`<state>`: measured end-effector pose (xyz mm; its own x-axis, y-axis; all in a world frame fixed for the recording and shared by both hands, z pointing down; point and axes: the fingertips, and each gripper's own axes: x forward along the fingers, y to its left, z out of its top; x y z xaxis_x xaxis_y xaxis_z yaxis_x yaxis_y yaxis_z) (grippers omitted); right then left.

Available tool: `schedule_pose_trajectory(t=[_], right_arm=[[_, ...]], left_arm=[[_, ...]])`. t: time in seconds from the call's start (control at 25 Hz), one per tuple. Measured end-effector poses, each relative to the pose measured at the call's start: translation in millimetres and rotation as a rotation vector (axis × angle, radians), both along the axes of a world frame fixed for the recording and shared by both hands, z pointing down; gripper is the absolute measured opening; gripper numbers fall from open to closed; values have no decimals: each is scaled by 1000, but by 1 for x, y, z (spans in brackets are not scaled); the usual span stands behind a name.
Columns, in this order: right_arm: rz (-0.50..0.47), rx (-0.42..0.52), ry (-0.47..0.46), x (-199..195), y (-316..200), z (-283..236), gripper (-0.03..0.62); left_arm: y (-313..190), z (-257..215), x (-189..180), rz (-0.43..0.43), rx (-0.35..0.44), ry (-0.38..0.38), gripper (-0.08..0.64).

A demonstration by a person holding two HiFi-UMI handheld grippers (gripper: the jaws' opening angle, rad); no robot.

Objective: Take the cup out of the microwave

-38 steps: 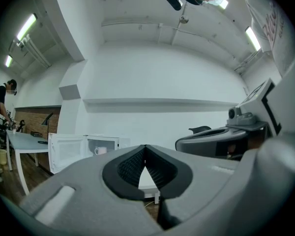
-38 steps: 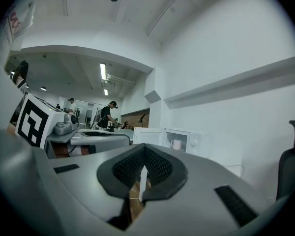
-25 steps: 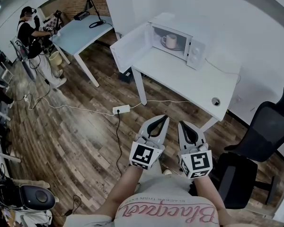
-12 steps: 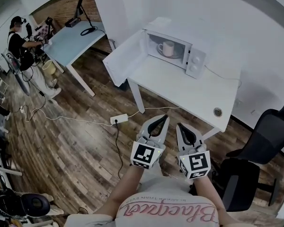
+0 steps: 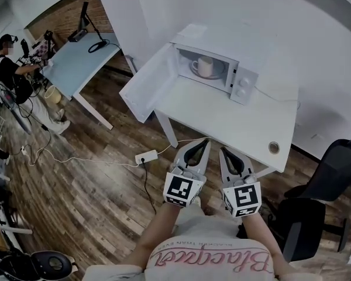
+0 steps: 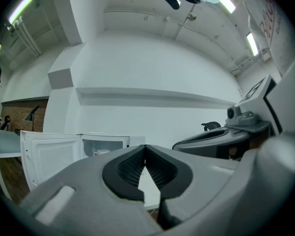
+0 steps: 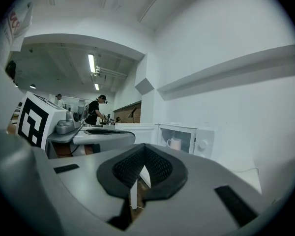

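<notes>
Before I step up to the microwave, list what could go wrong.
1. The power strip and its cables lie on the floor by the table leg, close to the likely path: a trip risk.
2. The door hangs open past the table's left edge; the left gripper could clip it.
3. The left gripper and the right gripper both have their jaws shut; pushed in like that, they would probably knock the cup over, not grip it.

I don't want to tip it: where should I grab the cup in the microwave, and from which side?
Probably the handle: the cup stands upright and its handle sticks out sideways toward the door. Come level through the front of the microwave, one finger through the loop, one outside.
</notes>
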<state>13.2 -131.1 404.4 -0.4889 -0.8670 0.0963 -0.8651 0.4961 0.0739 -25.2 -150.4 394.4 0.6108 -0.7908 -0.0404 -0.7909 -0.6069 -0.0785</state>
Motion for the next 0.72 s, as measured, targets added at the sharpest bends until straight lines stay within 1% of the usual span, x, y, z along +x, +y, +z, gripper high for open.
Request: schedule_pose_trajectory(t=[0.32,0.48,0.72], right_arm=[[35,-8,1,-16,-38,1,9],[48,-33,-32,-23,-50,1,9],[46,-46,-33,-30,-66,2,9]], left_arm=[[-38,2,-13,48,-11,4,6],[-52,2,-20,49,-16,-3,6],[-70,2,-26,51,-13,3,6]])
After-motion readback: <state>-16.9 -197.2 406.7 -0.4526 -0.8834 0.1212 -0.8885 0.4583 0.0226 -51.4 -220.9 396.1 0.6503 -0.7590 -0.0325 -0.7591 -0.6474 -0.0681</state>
